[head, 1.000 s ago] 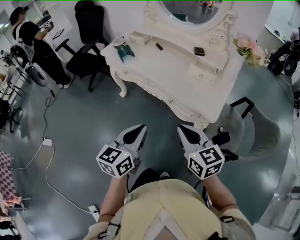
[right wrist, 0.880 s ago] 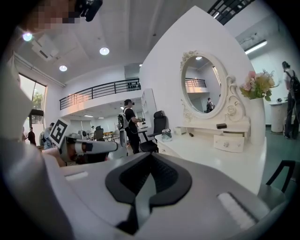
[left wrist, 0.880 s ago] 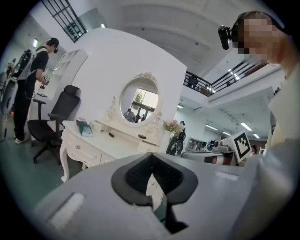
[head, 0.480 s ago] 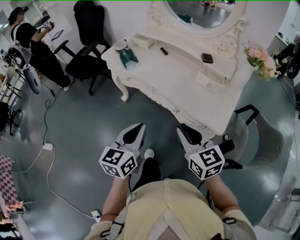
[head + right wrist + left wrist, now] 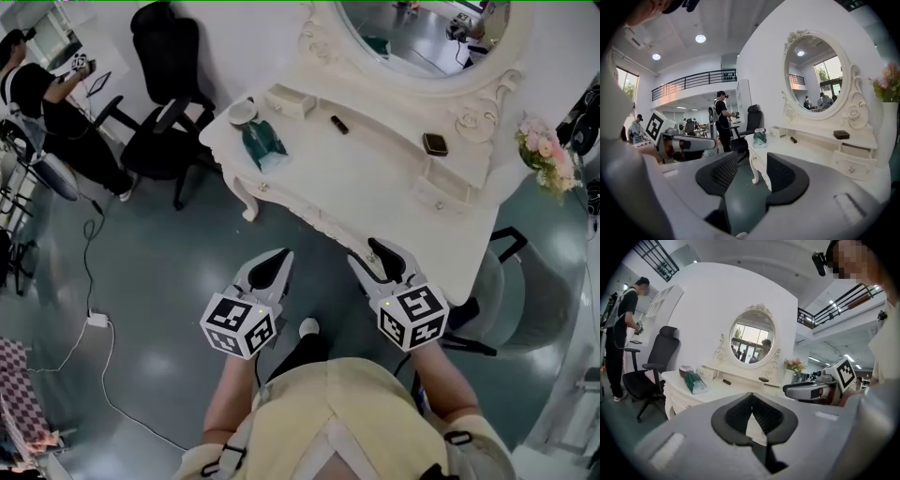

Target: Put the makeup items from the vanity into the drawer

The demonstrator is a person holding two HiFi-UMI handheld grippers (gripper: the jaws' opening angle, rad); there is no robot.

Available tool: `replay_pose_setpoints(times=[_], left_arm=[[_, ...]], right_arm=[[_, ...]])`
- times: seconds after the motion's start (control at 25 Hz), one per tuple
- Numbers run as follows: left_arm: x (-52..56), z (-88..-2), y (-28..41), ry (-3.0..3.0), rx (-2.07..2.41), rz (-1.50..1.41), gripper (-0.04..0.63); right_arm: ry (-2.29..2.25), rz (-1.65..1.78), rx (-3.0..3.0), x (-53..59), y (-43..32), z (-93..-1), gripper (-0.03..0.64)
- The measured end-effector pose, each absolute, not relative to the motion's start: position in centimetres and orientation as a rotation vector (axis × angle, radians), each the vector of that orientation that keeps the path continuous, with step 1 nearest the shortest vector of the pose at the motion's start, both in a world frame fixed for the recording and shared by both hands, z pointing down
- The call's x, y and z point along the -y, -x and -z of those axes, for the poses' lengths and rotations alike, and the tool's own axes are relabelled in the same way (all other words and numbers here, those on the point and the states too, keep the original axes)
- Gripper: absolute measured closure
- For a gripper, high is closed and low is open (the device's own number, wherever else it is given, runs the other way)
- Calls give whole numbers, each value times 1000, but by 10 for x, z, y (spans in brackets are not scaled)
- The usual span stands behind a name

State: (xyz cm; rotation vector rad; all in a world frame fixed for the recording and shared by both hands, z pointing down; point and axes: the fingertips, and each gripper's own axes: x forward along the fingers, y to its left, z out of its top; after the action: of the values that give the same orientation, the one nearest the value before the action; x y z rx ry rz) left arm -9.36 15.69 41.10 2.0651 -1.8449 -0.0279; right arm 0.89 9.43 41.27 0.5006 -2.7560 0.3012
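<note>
In the head view, a dark compact (image 5: 434,143) and a small black tube (image 5: 339,124) are seen along the tabletop's (image 5: 375,187) back edge. In the left gripper view, the left hand-held gripper (image 5: 751,398) is seen clenched and empty. In the right gripper view, the right hand-held gripper (image 5: 752,161) is seen released, its jaws just opened, with nothing between them.

Table (image 5: 375,192) stands against the rear wall, with the mirror (image 5: 422,28) rising behind its top. At the table's left end sits a bowl (image 5: 242,112), with a pouch (image 5: 262,142) just in front of it. A small drawer box (image 5: 291,99) stands right of the bowl. Further right along the back lie a stick-shaped item (image 5: 339,124) and a compact (image 5: 434,143) — well apart. Flowers (image 5: 547,155) stand beyond the right end. An office chair (image 5: 159,103) is left of the table; a second chair (image 5: 520,281) is off its front right corner — both on the floor.
</note>
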Motion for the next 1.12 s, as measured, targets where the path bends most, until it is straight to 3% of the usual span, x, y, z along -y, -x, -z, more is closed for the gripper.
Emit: replay_pose_setpoints(times=[0.52, 1.12], left_arm=[[-101, -441, 166, -2079, 1775, -134, 591], [13, -456, 219, -1969, 1859, -107, 591]], right_arm=[[-600, -273, 2706, -15, 75, -412, 408], [-621, -317, 2587, 136, 126, -452, 408]])
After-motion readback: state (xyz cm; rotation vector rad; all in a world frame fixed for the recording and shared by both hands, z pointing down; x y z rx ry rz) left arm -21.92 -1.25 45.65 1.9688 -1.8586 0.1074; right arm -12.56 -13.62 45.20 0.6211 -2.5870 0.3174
